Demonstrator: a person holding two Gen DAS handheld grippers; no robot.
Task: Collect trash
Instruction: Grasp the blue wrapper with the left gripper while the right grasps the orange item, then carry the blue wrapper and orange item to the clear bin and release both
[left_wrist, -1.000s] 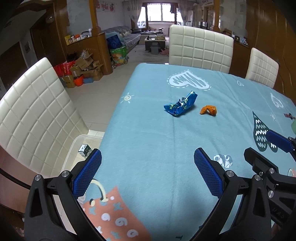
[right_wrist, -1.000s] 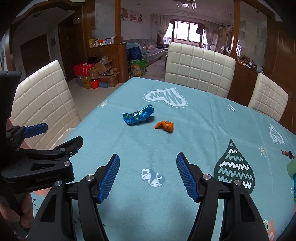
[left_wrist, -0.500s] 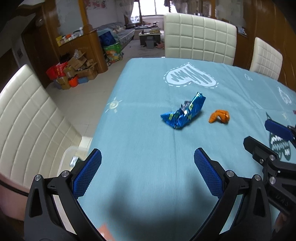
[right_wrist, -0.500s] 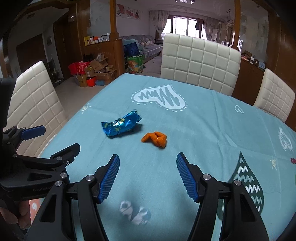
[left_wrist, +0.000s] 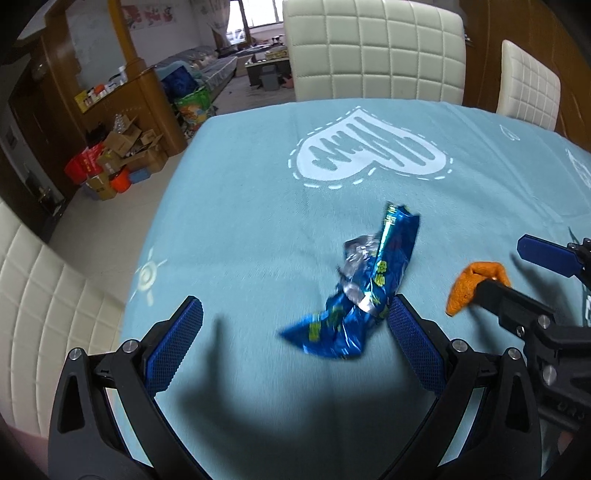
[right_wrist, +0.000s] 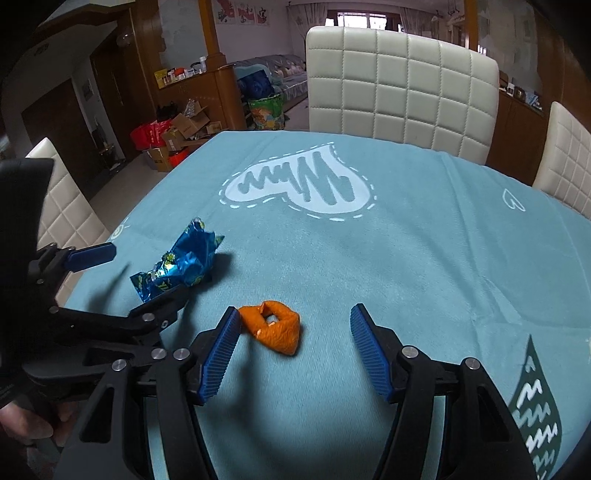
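Hiding part of orange peel (left_wrist: 476, 288): right gripper (left_wrist: 517, 273) finger.

White chairs (right_wrist: 400, 88) beside teal tablecloth (right_wrist: 406, 258).

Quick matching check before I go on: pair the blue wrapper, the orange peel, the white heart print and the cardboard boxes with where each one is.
1 blue wrapper
2 orange peel
3 white heart print
4 cardboard boxes

A on the floor past the table
B between the open right tongs
C on the cloth, far side
D between the open left tongs

Pairs: 1-D, 2-B, 3-C, 4-A
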